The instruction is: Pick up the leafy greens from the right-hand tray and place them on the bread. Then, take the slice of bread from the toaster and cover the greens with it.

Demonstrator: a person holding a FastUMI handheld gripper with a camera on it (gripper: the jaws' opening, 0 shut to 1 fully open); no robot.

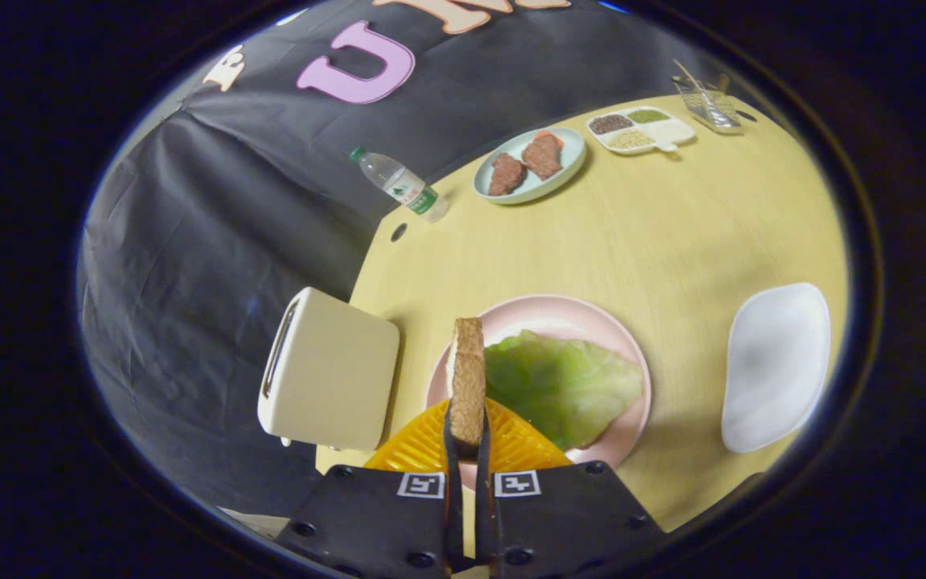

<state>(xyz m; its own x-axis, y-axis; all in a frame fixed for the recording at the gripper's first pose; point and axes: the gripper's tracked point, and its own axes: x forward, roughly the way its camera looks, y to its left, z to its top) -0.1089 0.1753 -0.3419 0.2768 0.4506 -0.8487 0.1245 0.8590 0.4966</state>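
Observation:
My gripper (468, 438) is shut on a slice of bread (468, 374), which stands edge-on between the orange fingers (419, 446), its brown crust facing me. Below and just beyond the slice lies a pink plate (583, 314) on the yellow table. A pale green leaf (563, 386) is spread over the plate and hides whatever lies under it. The cream toaster (330, 370) stands at the table's edge, to the left of the fingers and the plate, its slot side turned away to the left. An empty white tray (776, 366) lies to the right of the plate.
Far across the table (656, 233) sit a light blue plate (563, 173) with two brown meat pieces, a white divided dish (641, 129) of grains and a clear glass container (708, 100). A plastic water bottle (400, 186) stands near the table's far left edge.

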